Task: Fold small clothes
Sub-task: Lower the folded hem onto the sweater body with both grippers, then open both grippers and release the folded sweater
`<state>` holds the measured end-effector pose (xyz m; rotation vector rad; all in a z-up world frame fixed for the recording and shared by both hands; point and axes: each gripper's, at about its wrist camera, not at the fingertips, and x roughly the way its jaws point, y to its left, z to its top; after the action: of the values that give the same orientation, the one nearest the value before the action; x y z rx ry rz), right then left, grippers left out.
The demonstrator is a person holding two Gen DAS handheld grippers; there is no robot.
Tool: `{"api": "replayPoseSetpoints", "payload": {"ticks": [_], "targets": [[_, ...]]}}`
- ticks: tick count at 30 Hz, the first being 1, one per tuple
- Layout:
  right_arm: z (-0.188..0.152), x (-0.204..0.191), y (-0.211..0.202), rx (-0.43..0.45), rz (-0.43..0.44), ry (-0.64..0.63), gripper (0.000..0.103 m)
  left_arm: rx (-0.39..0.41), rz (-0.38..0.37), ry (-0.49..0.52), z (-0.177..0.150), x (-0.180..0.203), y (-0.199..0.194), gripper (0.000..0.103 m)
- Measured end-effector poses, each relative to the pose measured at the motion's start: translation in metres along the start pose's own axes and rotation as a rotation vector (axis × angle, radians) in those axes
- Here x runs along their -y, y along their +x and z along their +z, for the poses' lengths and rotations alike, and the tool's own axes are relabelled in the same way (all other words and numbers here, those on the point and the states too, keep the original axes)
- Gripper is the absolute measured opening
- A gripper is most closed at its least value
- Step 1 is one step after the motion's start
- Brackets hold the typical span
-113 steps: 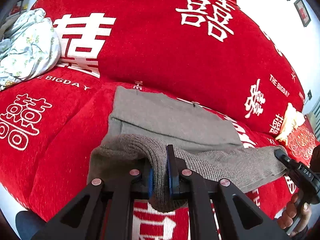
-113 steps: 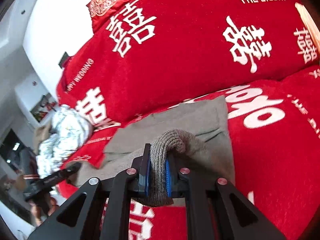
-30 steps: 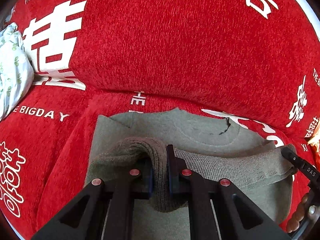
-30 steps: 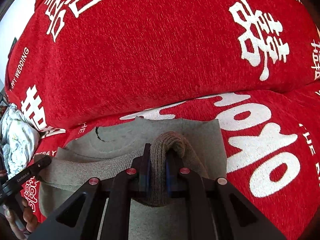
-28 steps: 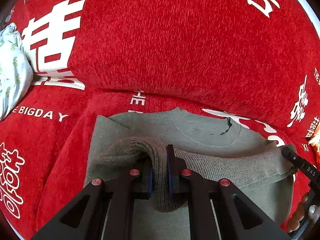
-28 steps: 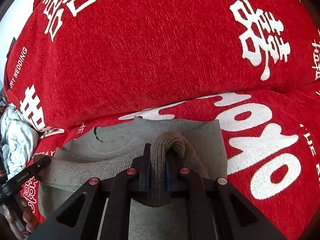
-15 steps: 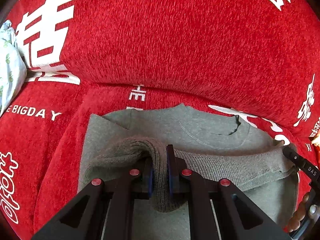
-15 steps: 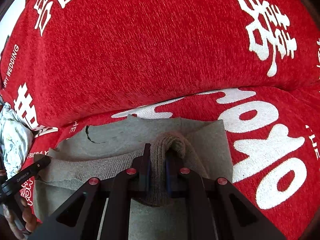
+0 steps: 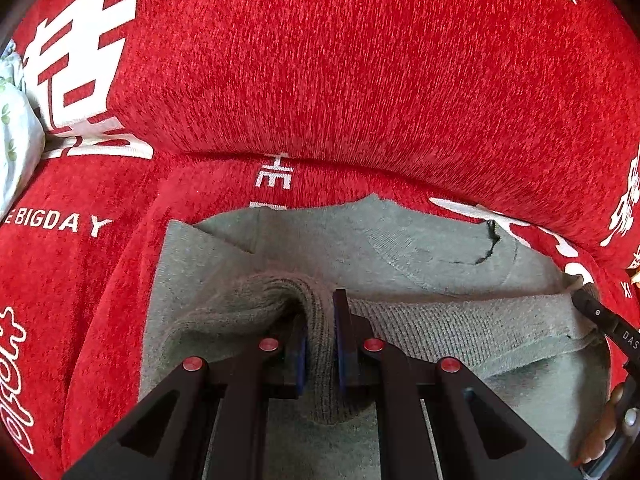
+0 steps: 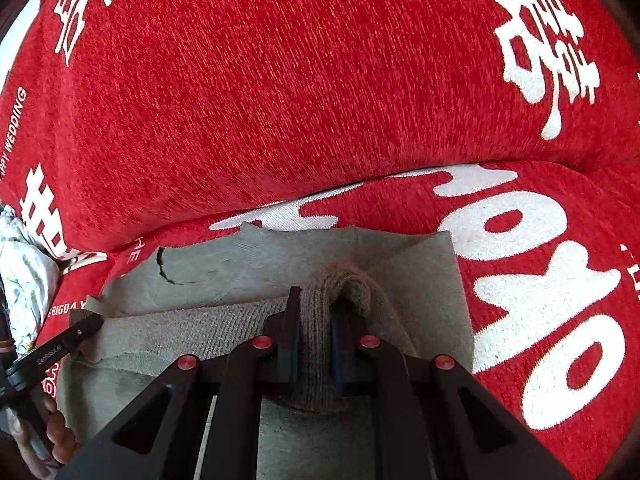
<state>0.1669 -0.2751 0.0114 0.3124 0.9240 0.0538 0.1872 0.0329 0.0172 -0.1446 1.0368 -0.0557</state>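
A grey-green knit sweater (image 9: 400, 240) lies on a red sofa seat, neckline toward the backrest; it also shows in the right wrist view (image 10: 240, 264). My left gripper (image 9: 320, 344) is shut on the left end of the sweater's ribbed hem (image 9: 460, 324). My right gripper (image 10: 314, 340) is shut on the right end of the same hem (image 10: 192, 328). The hem is carried over the sweater's body and hangs stretched between both grippers, near the collar. Each gripper's tip shows at the edge of the other's view.
The red sofa backrest (image 9: 340, 80) with white characters rises just behind the sweater. A pale floral cloth bundle (image 9: 16, 136) lies at the far left of the seat, also seen in the right wrist view (image 10: 20, 272). The red seat (image 10: 540, 300) extends right.
Both grippers have carried the hem farther toward the backrest and lower, so it now sits over the sweater's upper part near the collar. Both stay shut on it.
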Motion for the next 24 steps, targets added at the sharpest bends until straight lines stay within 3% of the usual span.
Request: {"api": "replayPoseSetpoints", "payload": {"ticks": [12,14,17,18,20,24], "targets": [[0.000,0.004,0.009,-0.020,0.012,0.009,0.017,-0.046,-0.019,-0.017,0.004,-0.004,0.013,0.013],[0.002,0.009,0.008,-0.024,0.054,0.053,0.028,-0.066,-0.042,-0.048,0.007,-0.009,0.014,0.014],[0.007,0.018,0.002,-0.010,0.107,0.126,0.065,-0.120,-0.090,-0.128,0.014,-0.020,0.018,0.014],[0.008,0.020,-0.005,0.021,0.100,0.139,0.082,-0.133,-0.108,-0.154,0.015,-0.023,0.018,0.014],[0.010,0.021,-0.017,0.070,0.085,0.146,0.085,-0.160,-0.171,-0.229,0.017,-0.034,0.019,0.014],[0.011,0.015,-0.026,0.074,0.094,0.120,0.085,-0.194,-0.303,-0.361,0.015,-0.054,0.020,0.014]]}}
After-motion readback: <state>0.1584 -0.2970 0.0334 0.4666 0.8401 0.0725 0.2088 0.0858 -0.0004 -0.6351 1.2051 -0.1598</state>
